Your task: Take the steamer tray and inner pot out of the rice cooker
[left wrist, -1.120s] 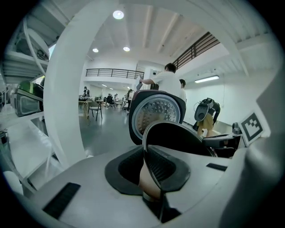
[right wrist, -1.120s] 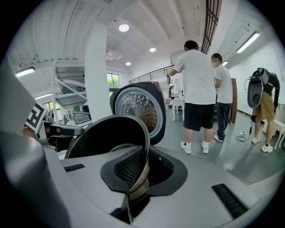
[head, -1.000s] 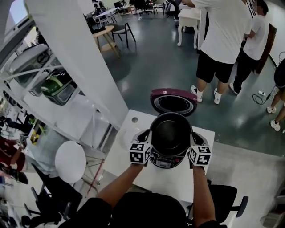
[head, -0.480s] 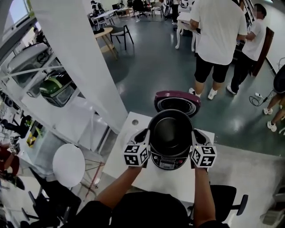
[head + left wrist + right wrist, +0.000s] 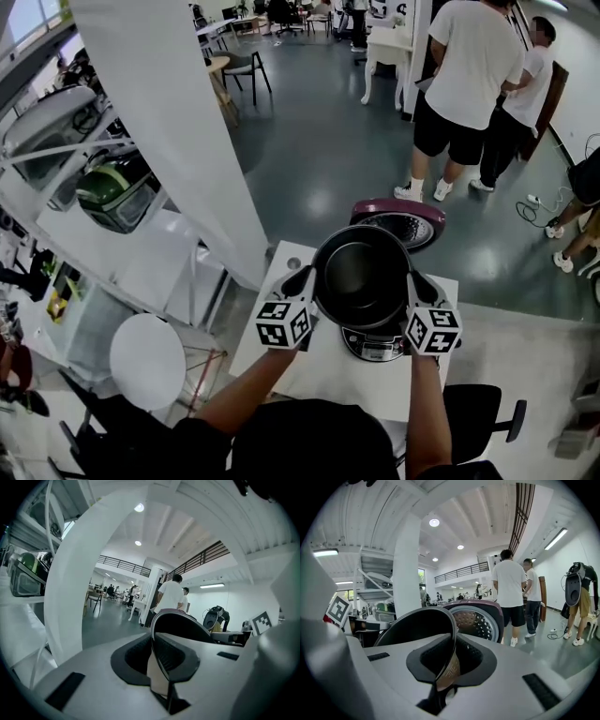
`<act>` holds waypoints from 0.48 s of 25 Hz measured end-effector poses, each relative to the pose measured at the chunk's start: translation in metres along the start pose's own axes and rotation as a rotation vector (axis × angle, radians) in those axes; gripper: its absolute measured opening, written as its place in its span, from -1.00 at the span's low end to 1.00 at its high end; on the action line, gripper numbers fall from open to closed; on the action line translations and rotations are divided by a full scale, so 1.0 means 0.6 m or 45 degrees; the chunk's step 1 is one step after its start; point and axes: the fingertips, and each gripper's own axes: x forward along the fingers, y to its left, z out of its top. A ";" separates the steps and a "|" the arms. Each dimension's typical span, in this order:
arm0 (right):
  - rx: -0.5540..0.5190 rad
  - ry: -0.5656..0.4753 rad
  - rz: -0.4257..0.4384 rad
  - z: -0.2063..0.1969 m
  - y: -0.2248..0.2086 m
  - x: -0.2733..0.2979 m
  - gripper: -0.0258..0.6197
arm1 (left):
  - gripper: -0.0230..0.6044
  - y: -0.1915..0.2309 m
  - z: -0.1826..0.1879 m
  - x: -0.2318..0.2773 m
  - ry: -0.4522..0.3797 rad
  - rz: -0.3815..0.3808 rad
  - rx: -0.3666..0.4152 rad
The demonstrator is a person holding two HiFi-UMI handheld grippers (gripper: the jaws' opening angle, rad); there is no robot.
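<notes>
The dark inner pot [image 5: 361,277] hangs above the rice cooker's body [image 5: 375,347], which stands on the white table [image 5: 281,323]. My left gripper [image 5: 307,277] is shut on the pot's left rim and my right gripper [image 5: 415,279] is shut on its right rim. In the left gripper view the thin pot rim [image 5: 157,656] runs between the jaws of the left gripper [image 5: 158,672]. The right gripper view shows the pot wall [image 5: 417,625] pinched in the right gripper [image 5: 445,667]. The cooker's maroon lid [image 5: 398,220] stands open behind. No steamer tray is in sight.
A wide white column [image 5: 178,131] rises at the table's left. Two people [image 5: 469,84] stand on the grey floor beyond. A round white stool [image 5: 148,361] sits at lower left, a black chair [image 5: 478,412] at lower right. Shelves with appliances [image 5: 112,192] line the left side.
Both grippers have risen with the inner pot. It has come up out of the cooker body, whose front panel now shows below the pot.
</notes>
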 end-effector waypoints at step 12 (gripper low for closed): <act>-0.015 0.046 0.014 -0.012 0.153 0.080 -0.83 | -0.85 0.164 0.025 -0.047 -0.016 0.003 -0.048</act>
